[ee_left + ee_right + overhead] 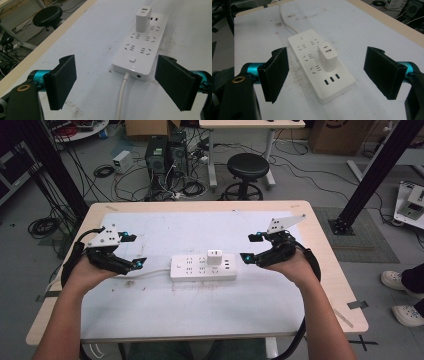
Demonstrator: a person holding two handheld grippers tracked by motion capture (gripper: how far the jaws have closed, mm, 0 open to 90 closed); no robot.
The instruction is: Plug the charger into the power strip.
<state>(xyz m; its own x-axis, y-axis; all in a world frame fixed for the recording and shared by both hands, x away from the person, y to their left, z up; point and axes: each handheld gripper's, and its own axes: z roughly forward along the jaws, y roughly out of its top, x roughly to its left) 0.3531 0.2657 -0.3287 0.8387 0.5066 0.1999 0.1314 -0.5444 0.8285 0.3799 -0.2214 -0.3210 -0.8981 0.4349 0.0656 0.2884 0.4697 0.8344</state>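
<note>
A white power strip (202, 267) lies across the middle of the table, its white cable (150, 272) running off to the left. A white charger block (214, 257) stands plugged into its top, also seen as the charger (143, 18) (326, 57). My left gripper (134, 251) is open, a little left of the strip's cable end (132, 70), with nothing between its jaws. My right gripper (251, 247) is open just right of the strip's USB end (332, 80), apart from it and empty.
The table (320, 270) carries a pale mat (200, 305) with scuff marks. Beyond the far edge stand a black stool (247, 170), computer towers (165, 155) and tangled floor cables. A person's shoes (405, 295) are at the right.
</note>
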